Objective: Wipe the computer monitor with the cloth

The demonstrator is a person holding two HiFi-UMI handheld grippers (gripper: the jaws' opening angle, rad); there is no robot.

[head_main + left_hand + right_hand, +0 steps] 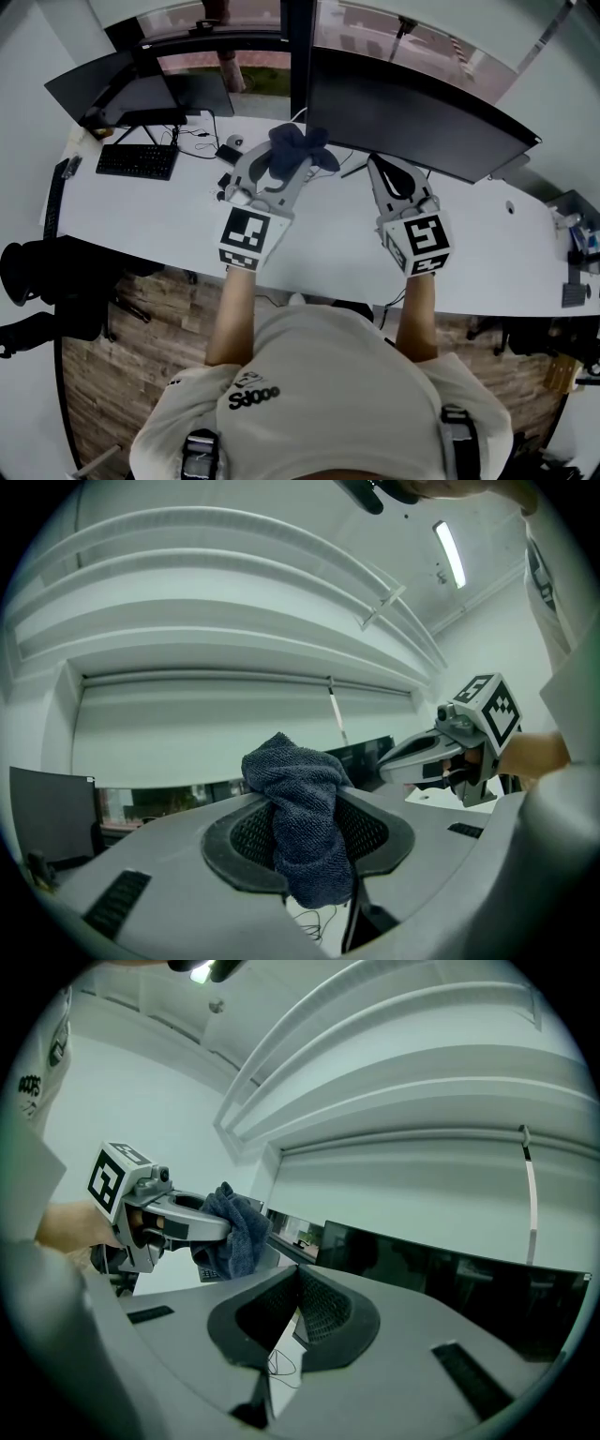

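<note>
Two grippers above a white table (169, 220): left gripper (286, 161) jaws clamp one dark-blue terry cloth (298, 142); right gripper (377, 164) jaws closed, empty.

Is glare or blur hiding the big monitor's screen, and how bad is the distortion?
Head view: sharp, evenly lit, heavy fisheye bowing the desk; monitor dark, no glare. Left gripper view: cloth crisp, ceiling light blown out. Right gripper view: monitor dim with faint reflections.

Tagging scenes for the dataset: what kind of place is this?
Most likely an office: a long white desk carries a wide monitor and a keyboard, with a black chair beside it.
</note>
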